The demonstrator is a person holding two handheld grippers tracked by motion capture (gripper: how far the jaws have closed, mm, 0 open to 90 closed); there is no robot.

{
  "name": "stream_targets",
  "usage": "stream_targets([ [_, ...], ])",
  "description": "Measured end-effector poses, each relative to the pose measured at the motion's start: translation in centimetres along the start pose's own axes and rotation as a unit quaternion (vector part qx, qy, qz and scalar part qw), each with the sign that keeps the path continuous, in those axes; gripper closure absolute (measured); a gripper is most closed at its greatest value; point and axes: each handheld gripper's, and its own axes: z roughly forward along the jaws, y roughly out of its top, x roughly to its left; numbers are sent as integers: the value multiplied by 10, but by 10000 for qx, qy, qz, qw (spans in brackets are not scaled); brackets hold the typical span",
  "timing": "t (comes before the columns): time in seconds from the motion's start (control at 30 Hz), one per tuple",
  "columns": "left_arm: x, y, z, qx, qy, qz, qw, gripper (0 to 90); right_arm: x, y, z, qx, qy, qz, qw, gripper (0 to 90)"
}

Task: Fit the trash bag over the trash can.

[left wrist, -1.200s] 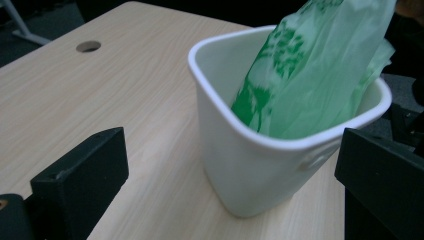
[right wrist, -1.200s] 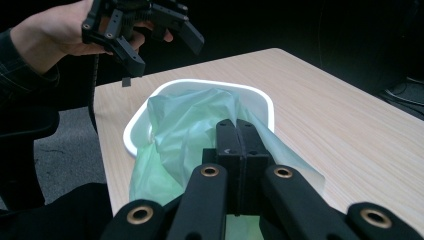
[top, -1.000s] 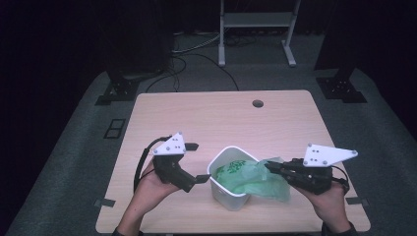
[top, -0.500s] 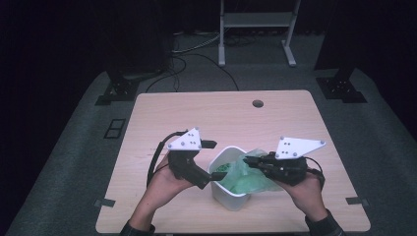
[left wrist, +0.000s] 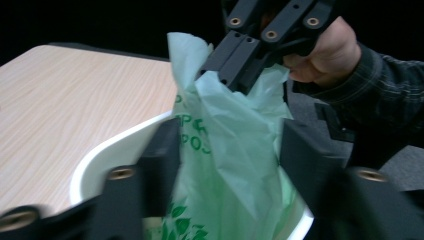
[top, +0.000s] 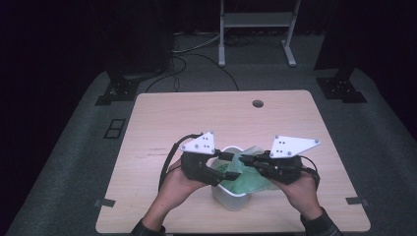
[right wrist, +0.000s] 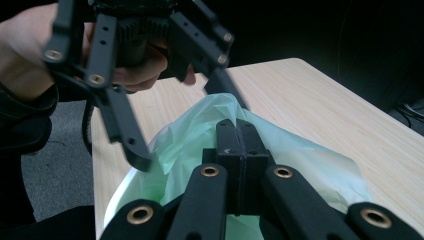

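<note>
Near the front edge, high view: a white plastic bin (top: 231, 196) stands on the wooden surface (top: 162, 123), with a pale green bag (top: 246, 179) bunched in its mouth and spilling over the right rim.
Left claw, high view: the left claw (top: 222, 173) reaches in from the left over the bin's near rim, its tips at the bag's left side.
Right claw, high view: the right claw (top: 244, 160) comes in from the right, its tips on the bag's top edge — each claw carries a grey three-cornered plate.
Bag, left gripper view: the bag (left wrist: 235, 150) rises out of the bin (left wrist: 115, 150) between this claw's (left wrist: 227, 150) two black jaws, green printing on its side.
Left claw state, left gripper view: its jaws have just been closing with the bag film between them; a gap still shows on the right-hand side, so the claw is released rather than pinching.
Right claw, left gripper view: farther off, the right claw (left wrist: 232, 70) is clenched on the bag's upper edge and holds it raised.
Right claw state, right gripper view: the jaws of this claw (right wrist: 241, 137) are pressed together on a fold of the bag (right wrist: 190, 135) — grasping it.
Left claw, right gripper view: the left claw (right wrist: 187, 120) hangs spread above the bag's far side.
</note>
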Motion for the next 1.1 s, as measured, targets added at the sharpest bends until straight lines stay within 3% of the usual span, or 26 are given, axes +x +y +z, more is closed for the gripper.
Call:
stream_targets([
  [0.03,0,0,1,6,-84,42,10000,579,0,0,0,0,-7,-5,10000,900],
  [0.13,0,0,0,40,-27,60,10000,801,-1,-1,-1,-16,-19,14,10000,900],
  [0.17,0,-1,-1,33,-3,58,10000,854,-2,-1,-3,-74,-21,19,10000,849],
  [0.27,2,-2,-6,22,90,1,10000,880,-4,-2,-6,-101,-54,91,9999,778],
  [0.3,3,-3,-10,23,134,-36,9999,886,-6,-4,-14,-170,-166,142,9996,743],
  [0.4,5,-5,-14,20,153,-73,9999,887,-9,-7,-23,-200,-279,182,9992,728],
  [0.57,5,-9,-25,50,155,-76,9998,890,-23,-23,-52,-261,-532,444,9973,720],
  [0.73,6,-12,-32,-6,126,-97,9999,890,-34,-30,-58,-240,-617,605,9960,702],
  [0.9,5,-11,-34,-11,115,-61,9999,890,-46,-30,-50,-347,-510,699,9956,676],
  [1.0,5,-11,-34,-30,115,-56,9999,890,-46,-20,-37,-490,-170,582,9970,665],
  [1.1,5,-11,-35,-53,112,-61,9999,890,-41,-14,-24,-436,52,466,9979,664],
])
